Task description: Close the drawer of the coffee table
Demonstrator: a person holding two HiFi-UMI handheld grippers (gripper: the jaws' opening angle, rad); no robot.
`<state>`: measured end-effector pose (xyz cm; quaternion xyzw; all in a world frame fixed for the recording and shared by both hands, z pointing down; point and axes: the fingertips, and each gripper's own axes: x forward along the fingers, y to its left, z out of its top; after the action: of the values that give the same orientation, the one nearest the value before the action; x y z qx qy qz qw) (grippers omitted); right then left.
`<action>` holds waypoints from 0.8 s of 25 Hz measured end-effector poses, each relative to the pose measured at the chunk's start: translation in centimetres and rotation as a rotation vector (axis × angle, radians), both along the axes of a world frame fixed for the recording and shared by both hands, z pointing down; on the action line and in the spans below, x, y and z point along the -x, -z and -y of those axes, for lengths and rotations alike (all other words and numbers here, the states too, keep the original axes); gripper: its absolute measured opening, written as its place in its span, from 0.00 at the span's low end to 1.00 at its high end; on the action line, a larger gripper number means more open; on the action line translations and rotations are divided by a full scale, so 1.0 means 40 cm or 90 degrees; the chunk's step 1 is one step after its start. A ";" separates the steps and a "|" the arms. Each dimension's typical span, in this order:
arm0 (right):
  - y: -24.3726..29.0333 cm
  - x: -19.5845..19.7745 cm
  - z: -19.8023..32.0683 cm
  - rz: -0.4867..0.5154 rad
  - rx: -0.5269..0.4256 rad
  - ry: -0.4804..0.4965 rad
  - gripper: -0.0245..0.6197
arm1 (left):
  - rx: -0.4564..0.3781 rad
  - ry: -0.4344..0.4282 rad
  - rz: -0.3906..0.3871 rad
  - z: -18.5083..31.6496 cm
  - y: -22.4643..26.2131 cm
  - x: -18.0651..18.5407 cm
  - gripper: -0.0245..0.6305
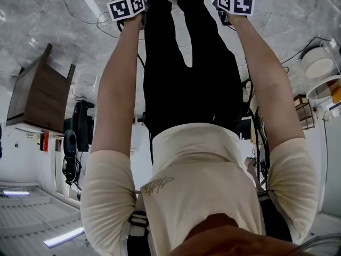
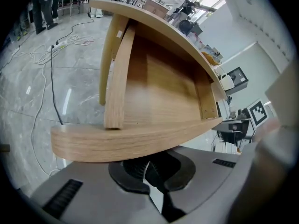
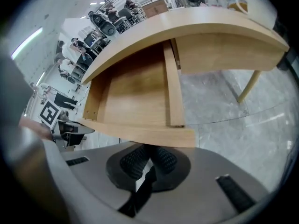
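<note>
Wooden drawer [image 2: 159, 92] stands pulled out from the table [image 3: 210, 24]. Left gripper [image 2: 145, 168] and right gripper [image 3: 149, 157] each have jaws pressed together, holding nothing, with tips right at the drawer's front panel.

Light wooden drawer [image 2: 159, 87] standing open under the coffee table [image 2: 154, 20]

Seen in both gripper views, the drawer is pulled well out from beneath the matching pale tabletop, which arches across the upper frame. The drawer's bare wooden bottom shows, and its plain front panel [image 2: 131, 141] runs across the lower middle.
</note>
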<state>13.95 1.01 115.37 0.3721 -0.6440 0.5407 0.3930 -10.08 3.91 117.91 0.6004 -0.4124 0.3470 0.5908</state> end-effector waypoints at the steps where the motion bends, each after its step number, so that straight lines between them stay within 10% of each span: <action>1: -0.001 0.000 0.001 -0.001 -0.002 0.000 0.03 | 0.003 -0.003 -0.007 -0.001 0.000 -0.001 0.04; 20: 0.060 0.010 0.022 -0.010 -0.007 0.016 0.03 | 0.032 -0.001 -0.014 0.019 0.048 0.013 0.04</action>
<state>13.56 0.11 112.96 0.3702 -0.6488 0.5290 0.4026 -10.61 3.14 115.99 0.5892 -0.3964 0.3509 0.6104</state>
